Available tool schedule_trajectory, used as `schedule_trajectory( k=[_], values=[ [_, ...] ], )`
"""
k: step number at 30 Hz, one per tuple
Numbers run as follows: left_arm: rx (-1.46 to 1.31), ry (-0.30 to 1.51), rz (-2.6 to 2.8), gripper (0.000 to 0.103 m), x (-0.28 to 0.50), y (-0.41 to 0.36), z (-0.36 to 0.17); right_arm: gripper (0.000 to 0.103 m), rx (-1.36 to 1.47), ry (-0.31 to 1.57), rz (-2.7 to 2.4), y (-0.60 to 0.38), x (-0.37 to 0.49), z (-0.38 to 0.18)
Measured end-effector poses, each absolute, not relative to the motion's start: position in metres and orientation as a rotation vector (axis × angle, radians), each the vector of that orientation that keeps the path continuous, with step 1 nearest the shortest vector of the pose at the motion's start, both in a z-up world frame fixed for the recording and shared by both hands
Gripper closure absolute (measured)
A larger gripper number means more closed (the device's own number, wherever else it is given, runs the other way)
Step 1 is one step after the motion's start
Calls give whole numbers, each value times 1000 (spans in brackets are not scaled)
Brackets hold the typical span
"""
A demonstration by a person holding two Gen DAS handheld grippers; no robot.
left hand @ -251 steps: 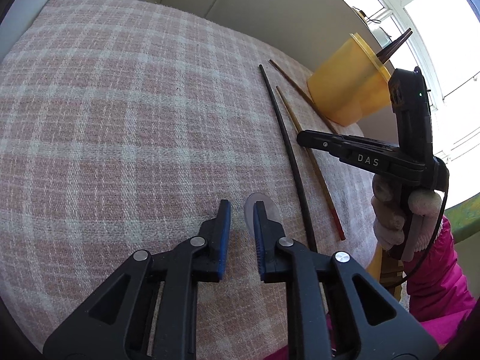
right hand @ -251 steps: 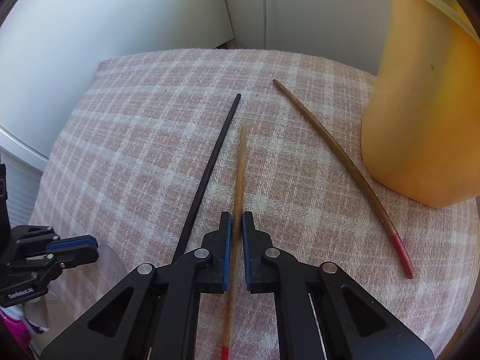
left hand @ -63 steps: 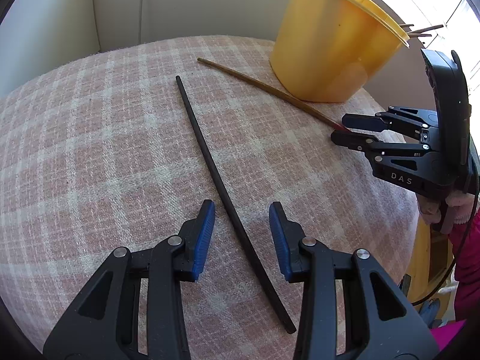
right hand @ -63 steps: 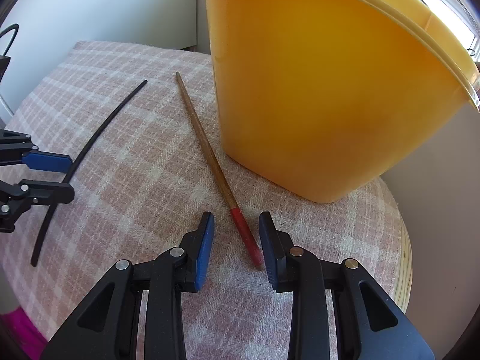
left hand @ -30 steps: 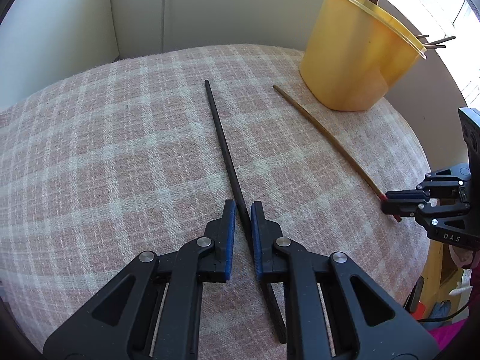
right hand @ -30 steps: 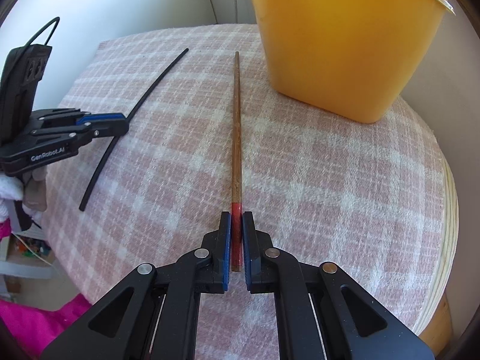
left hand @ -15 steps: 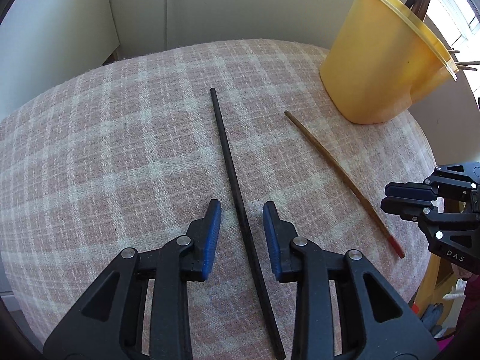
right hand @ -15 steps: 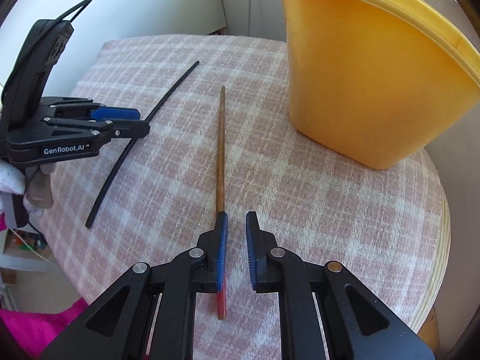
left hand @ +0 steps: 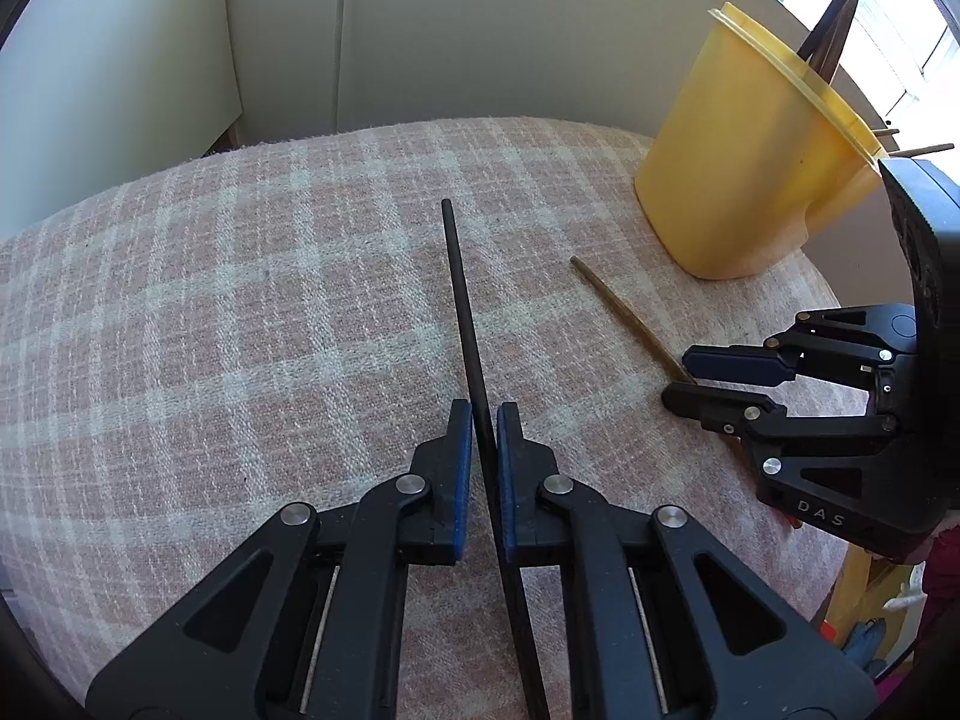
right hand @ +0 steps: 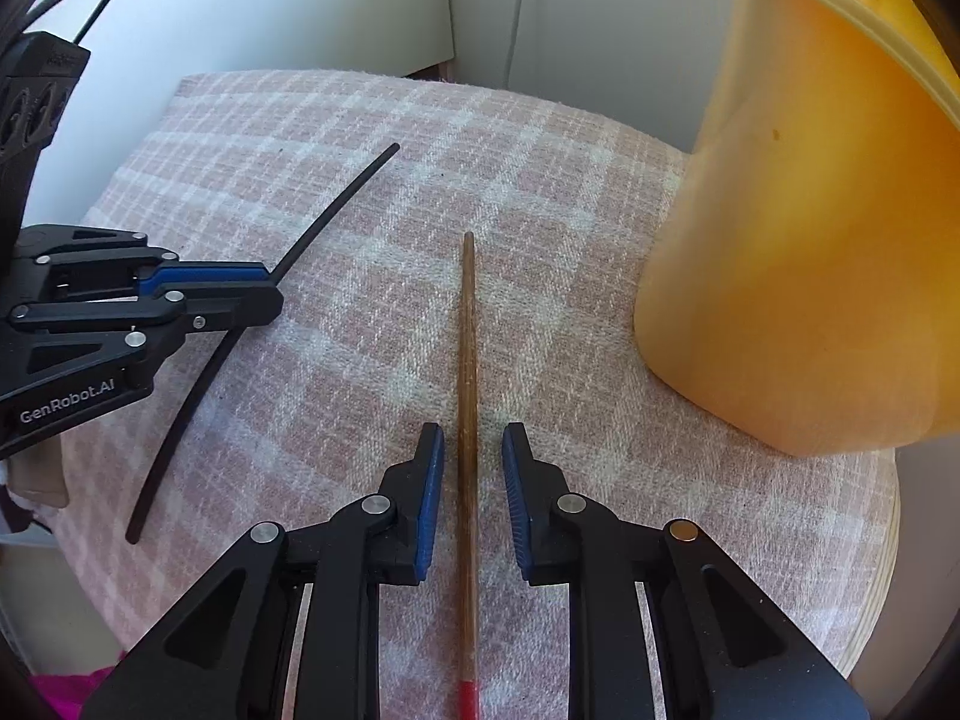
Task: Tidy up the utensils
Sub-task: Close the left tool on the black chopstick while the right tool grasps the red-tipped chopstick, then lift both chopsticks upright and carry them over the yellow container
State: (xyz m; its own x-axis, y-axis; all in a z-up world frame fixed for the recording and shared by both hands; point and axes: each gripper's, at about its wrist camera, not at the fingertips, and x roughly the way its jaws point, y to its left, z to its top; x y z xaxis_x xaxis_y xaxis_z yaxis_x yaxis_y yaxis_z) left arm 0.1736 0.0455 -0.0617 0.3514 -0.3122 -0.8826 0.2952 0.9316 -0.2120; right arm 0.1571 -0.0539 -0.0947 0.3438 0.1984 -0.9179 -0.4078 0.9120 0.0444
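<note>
1. Now, your left gripper point(left hand: 480, 414) is closing its blue-padded jaws onto the black chopstick point(left hand: 459, 276); the pads are sitting tight against both sides of the stick, partway along its length.
2. The black chopstick is lying flat on the pink plaid cloth point(left hand: 210, 312), with its far tip pointing toward the wall and its near end passing under the gripper body.
3. Your right gripper point(right hand: 473, 438) is straddling the brown chopstick point(right hand: 467, 324) with its jaws narrowly parted; a clear gap is showing on each side of the stick, so nothing is being pinched there.
4. The brown chopstick is resting flat on the cloth, its plain tip pointing away and its red-painted end point(right hand: 468, 699) lying back under the gripper.
5. The yellow plastic container point(left hand: 756, 174) is standing upright at the far right of the cloth, near the brown chopstick's far tip but apart from it.
6. Dark utensils point(left hand: 837, 18) are leaning out over its rim.
7. The two chopsticks are lying well apart, angling away from each other toward you.
8. From the right wrist view, your left gripper point(right hand: 273, 294) is sitting over the black chopstick point(right hand: 336, 207) at the left edge.
</note>
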Motion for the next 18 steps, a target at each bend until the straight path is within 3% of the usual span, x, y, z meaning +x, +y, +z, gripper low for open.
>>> schedule_trajectory(
  k=[3,18],
  values=[
    [-32,1118,-403,98,163,62,-49,98,-204,1154,404,-48,160,-95],
    [-35,864,-476,100,106,73,37,98,-42,916,426,-82,106,-28]
  ],
)
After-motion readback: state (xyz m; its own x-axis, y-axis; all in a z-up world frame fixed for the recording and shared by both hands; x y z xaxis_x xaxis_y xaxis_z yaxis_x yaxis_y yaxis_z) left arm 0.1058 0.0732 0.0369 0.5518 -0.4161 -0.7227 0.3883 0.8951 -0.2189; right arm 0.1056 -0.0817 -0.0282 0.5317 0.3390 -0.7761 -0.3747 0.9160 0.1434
